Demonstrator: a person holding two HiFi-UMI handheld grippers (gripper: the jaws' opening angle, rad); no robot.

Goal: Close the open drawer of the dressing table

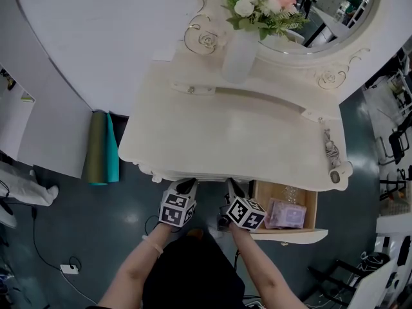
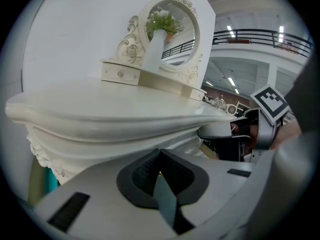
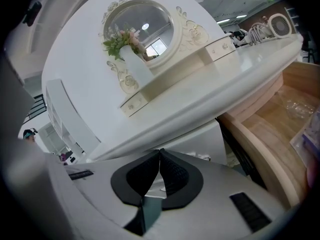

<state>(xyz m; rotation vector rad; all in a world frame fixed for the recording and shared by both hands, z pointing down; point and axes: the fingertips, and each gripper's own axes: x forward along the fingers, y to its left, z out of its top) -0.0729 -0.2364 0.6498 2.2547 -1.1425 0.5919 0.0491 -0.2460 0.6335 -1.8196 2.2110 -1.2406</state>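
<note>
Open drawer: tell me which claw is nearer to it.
Right. The right claw sits just beside the open drawer, by its left wall under the dressing table front edge. The left claw is farther left, beyond the right one.

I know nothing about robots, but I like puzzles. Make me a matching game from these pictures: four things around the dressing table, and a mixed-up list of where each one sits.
Things:
1. vase of flowers
2. pink packet
3. hair dryer
4. rolled mats

Places:
A. on the floor, left of the dressing table
B. inside the open drawer
C. in front of the round mirror
D. at the table's right end

Pairs: 1-C, 2-B, 3-D, 4-A
</note>
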